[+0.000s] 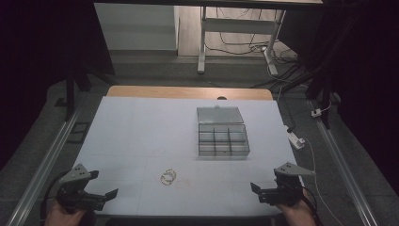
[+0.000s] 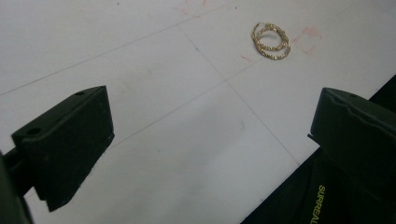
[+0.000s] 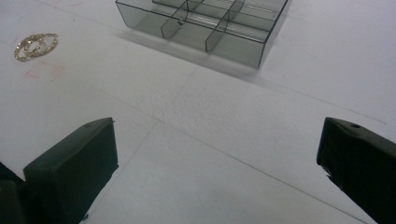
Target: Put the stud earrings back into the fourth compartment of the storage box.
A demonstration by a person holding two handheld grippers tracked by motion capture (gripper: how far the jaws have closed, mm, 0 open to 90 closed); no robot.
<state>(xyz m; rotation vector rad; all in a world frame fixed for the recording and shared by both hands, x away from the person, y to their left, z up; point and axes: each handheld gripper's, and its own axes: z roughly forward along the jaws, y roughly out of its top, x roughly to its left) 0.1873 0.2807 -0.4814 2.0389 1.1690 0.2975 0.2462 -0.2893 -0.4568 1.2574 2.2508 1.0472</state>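
Two gold hoop earrings (image 1: 168, 177) lie overlapped on the white table near its front middle; they also appear far ahead in the left gripper view (image 2: 271, 41) and at the upper left of the right gripper view (image 3: 35, 45). A clear plastic compartment box (image 1: 223, 139) with its lid folded back stands right of centre, and its front wall (image 3: 233, 46) faces the right gripper. My left gripper (image 1: 101, 189) rests at the front left corner, open with nothing between its jaws (image 2: 210, 135). At the front right, my right gripper (image 1: 258, 190) is open and empty too (image 3: 217, 158).
The white table (image 1: 141, 136) has a wooden strip along its far edge. A white power strip (image 1: 295, 140) and cables lie off the right edge. Metal rails run down both sides of the table. A desk frame stands on the floor beyond.
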